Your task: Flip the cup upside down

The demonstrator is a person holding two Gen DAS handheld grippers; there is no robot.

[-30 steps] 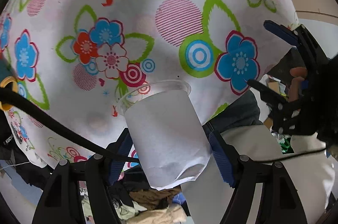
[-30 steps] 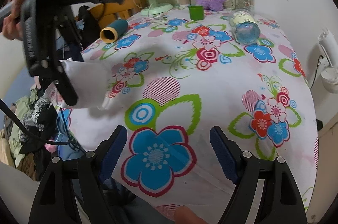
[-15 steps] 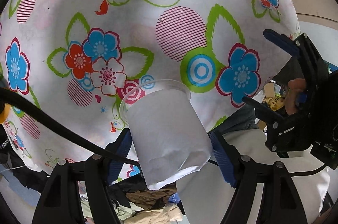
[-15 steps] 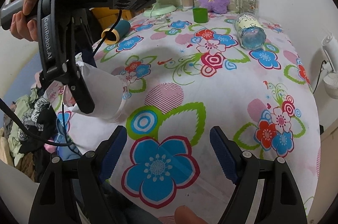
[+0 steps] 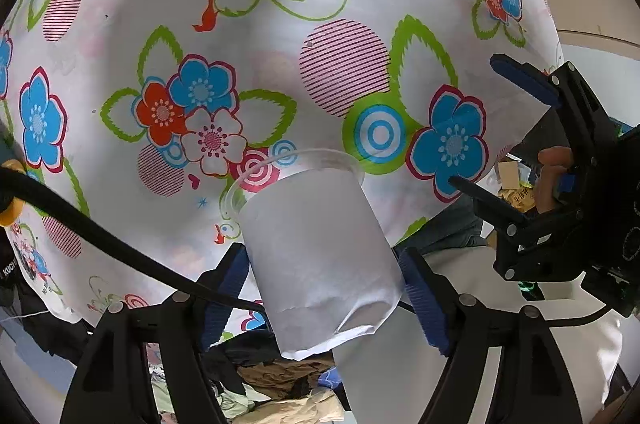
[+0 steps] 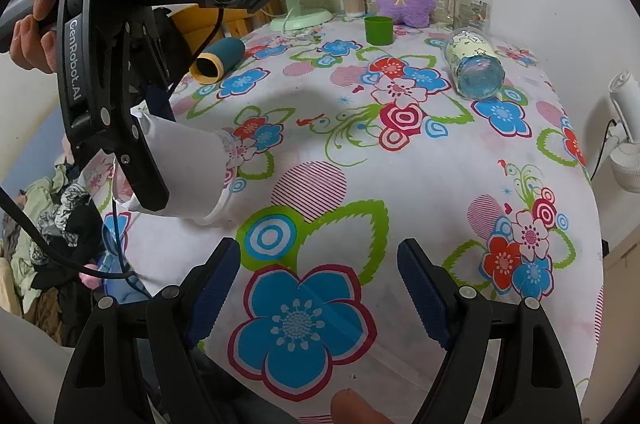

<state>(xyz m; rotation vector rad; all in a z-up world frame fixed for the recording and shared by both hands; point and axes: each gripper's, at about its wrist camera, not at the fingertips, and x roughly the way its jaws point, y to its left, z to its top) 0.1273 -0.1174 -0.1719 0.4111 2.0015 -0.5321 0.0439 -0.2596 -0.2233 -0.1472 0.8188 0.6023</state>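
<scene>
Jaws of the left gripper [image 5: 324,284] were clamped on the cup [image 5: 316,252], a clear one wrapped in white paper, tilted rim-down and forward just above the flowered tabletop [image 6: 400,183]. Right of the cup, the right gripper [image 6: 320,288] hung empty, jaws apart.

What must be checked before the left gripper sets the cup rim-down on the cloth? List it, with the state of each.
1. Grip: the left gripper jaws press both sides of the paper-wrapped cup. Ok.
2. Cup orientation: the rim points toward the floral tablecloth, tilted, not yet square to it. Not ok.
3. Landing spot: the cloth beneath the rim looks bare. Ok.
4. Rim touching the cloth: cannot tell.
5. Right gripper: open, holding nothing, apart from the cup. Ok.
6. Neighbours: the teal tube and the lying glass jar are well away. Ok.
</scene>
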